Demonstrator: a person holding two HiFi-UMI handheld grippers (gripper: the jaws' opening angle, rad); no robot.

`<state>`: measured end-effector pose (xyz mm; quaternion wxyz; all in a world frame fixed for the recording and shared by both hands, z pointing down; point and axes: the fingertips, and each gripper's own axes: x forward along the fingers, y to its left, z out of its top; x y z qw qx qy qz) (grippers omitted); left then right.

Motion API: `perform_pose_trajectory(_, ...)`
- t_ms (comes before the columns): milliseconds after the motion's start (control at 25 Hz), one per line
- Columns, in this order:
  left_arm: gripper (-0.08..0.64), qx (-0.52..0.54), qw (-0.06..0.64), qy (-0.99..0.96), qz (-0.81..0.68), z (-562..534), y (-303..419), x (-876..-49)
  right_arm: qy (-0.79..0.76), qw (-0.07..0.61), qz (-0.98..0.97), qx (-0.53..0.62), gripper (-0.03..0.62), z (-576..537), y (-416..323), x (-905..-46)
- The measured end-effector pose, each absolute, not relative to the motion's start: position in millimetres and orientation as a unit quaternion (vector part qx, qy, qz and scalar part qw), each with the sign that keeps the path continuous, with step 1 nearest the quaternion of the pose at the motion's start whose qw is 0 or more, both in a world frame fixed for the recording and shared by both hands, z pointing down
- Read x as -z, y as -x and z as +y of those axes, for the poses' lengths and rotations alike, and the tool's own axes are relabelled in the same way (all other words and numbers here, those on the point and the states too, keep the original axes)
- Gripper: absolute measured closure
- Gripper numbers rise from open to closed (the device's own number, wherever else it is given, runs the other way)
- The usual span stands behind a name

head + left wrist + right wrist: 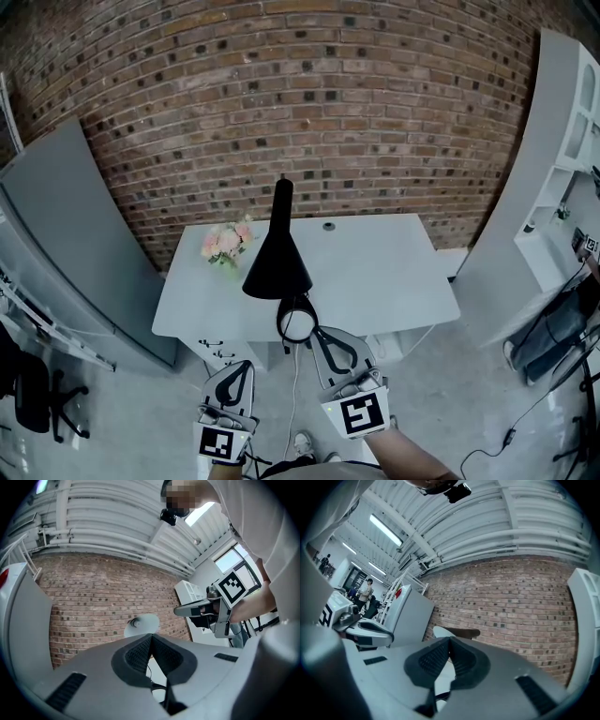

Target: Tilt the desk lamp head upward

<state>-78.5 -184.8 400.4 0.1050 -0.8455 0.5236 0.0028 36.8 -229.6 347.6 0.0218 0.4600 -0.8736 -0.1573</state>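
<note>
- Black and cone-shaped, the desk lamp head (277, 258) sits over the front middle of the white worktop (394, 272). Its wide mouth is toward us and its narrow neck runs toward the red brick wall (281, 84).
- A black ring (295, 322) shows just below the cone's rim, at the worktop's front edge, and a thin pale cable (294, 398) hangs beneath it.
- Our right gripper (319, 333) has its jaws pressed tip to tip with nothing between them. The tips lie just beside the ring, and we cannot tell whether they touch it.
- Our left gripper (242, 367) is lower and further left, apart from the lamp. Its jaws are likewise closed on nothing.
- A bunch of pink flowers (225, 242) stands on the worktop just left of the cone.
- A tall grey cabinet (66, 244) flanks the worktop on the left, and a white shelf unit (553, 187) on the right.
</note>
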Motion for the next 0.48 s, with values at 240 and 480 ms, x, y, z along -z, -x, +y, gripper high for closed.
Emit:
perform_pose_trajectory(240,0.555,-0.002,0.109,0.844,0.525,-182.3,75.9,-399.2,-0.456,0.022,-0.875,0.161,0.575,-226.2,-37.2,-348.9)
perform_pose_trajectory(480,0.554,0.002,0.109,0.845,0.523,-177.1,72.2,-397.1,-0.453,0.026,-0.877,0.158,0.575,-220.6,-37.3,-349.7)
